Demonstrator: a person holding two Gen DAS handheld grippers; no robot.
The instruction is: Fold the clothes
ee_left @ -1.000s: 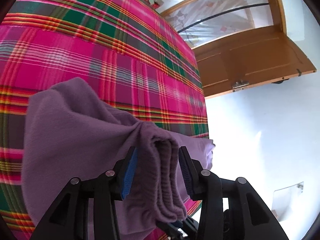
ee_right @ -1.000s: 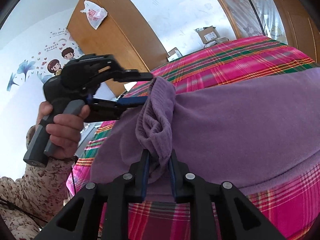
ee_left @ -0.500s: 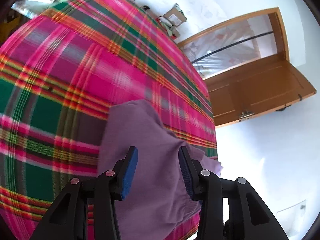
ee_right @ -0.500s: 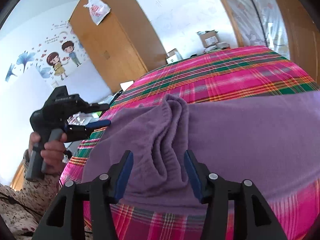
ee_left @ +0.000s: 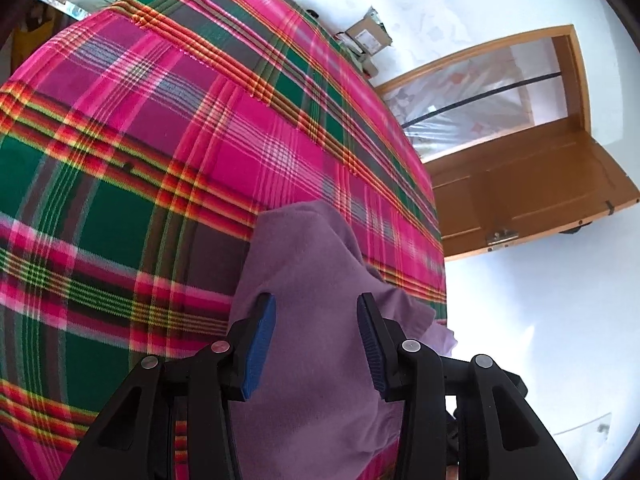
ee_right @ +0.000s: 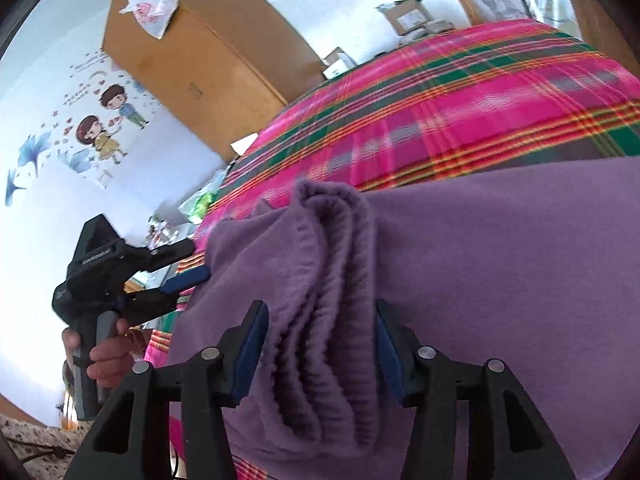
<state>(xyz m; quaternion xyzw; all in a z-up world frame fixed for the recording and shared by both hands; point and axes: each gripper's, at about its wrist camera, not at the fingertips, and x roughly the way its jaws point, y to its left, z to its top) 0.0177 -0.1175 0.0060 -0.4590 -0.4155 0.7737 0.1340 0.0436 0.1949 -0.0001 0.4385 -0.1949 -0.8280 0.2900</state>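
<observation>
Nearby, the right gripper (ee_right: 318, 344) stood released, its jaws having just narrowed slightly around, not on, the purple garment's (ee_right: 500, 280) bunched cuff. The left gripper (ee_left: 316, 340) hung open over that garment on the plaid bed (ee_left: 160, 140). Regripping should pinch all layers squarely; open blanket lay beyond, the bed's edge right.

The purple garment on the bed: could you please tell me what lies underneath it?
The purple garment lies on a pink-and-green plaid bedcover, which shows on all its visible sides. The cover directly beneath it is hidden, so whether anything else is trapped underneath cannot be seen.
</observation>
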